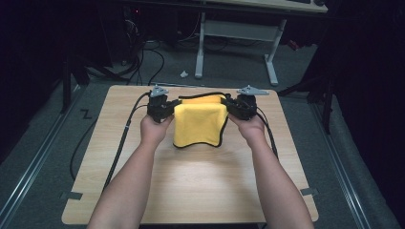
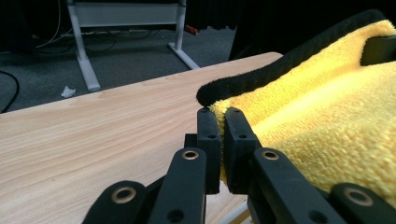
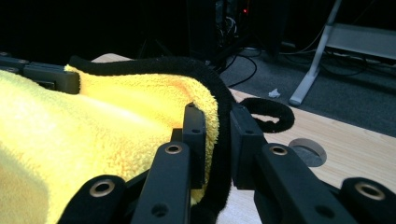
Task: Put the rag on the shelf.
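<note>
A yellow cloth with a black hem (image 1: 198, 123) hangs between my two grippers above the middle of the wooden table (image 1: 191, 191). My left gripper (image 1: 168, 109) is shut on the cloth's left corner; in the left gripper view (image 2: 220, 114) the yellow cloth (image 2: 327, 116) is pinched between the jaws. My right gripper (image 1: 231, 106) is shut on the right corner; in the right gripper view (image 3: 217, 112) the black hem (image 3: 219, 135) runs between the jaws. The lower half of the cloth drapes toward me, its bottom edge resting on the table.
A white desk frame (image 1: 236, 36) stands on the grey floor beyond the table's far edge. Cables (image 1: 122, 138) trail from the grippers across the table's left side and right side. A round grommet hole (image 3: 307, 151) lies in the tabletop near my right gripper.
</note>
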A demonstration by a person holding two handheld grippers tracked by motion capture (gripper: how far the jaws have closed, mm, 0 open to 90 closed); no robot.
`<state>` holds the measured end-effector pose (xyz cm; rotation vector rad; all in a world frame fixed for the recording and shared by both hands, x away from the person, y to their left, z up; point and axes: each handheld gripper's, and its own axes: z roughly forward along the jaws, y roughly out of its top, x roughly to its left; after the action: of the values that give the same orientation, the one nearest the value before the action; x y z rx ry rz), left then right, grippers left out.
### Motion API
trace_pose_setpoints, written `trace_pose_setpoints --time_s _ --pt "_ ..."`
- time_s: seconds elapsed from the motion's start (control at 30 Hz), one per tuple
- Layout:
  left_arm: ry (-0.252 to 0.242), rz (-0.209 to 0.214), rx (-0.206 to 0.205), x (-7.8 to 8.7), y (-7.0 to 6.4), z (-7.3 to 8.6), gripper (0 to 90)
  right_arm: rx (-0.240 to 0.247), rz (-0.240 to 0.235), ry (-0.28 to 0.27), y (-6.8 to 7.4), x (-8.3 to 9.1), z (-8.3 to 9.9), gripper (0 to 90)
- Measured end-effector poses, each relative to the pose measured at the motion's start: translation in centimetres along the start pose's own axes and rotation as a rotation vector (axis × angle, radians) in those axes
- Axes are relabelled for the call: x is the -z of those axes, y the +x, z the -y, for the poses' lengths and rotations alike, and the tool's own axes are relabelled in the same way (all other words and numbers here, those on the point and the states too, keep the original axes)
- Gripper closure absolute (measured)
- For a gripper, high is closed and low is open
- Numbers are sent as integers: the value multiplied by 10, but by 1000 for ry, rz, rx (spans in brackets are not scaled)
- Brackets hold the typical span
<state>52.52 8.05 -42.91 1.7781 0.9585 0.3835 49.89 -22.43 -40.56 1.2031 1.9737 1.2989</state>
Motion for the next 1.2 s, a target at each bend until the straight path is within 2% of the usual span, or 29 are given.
trace_pose_setpoints --time_s 0.13,0.3,0.33,0.47,0.73,0.97,1.03,1.1,1.13,1.2 --pt "13 6 -2 -2 0 2 865 25 8 10 0 0 5 804" --pt "34 12 11 -7 0 10 865 1 17 19 -2 -5 12 803" --pt "34 16 24 -7 1 12 864 -11 13 21 -3 -5 13 802" --pt "50 21 34 -9 3 19 864 -26 5 43 -5 -10 21 791" --pt "71 22 23 -10 3 28 864 -54 -11 66 -8 -17 31 786" --pt "100 36 10 -12 1 34 861 -62 0 81 -8 -19 38 774" --pt "97 34 8 -10 1 34 860 -69 -1 85 -8 -19 38 760" --pt "100 39 11 -10 1 33 850 -66 18 86 -8 -16 36 683" --pt "100 39 9 -10 0 33 850 -66 18 86 -8 -16 36 683" --pt "108 51 25 -10 1 33 831 -80 28 101 -13 -15 34 592"
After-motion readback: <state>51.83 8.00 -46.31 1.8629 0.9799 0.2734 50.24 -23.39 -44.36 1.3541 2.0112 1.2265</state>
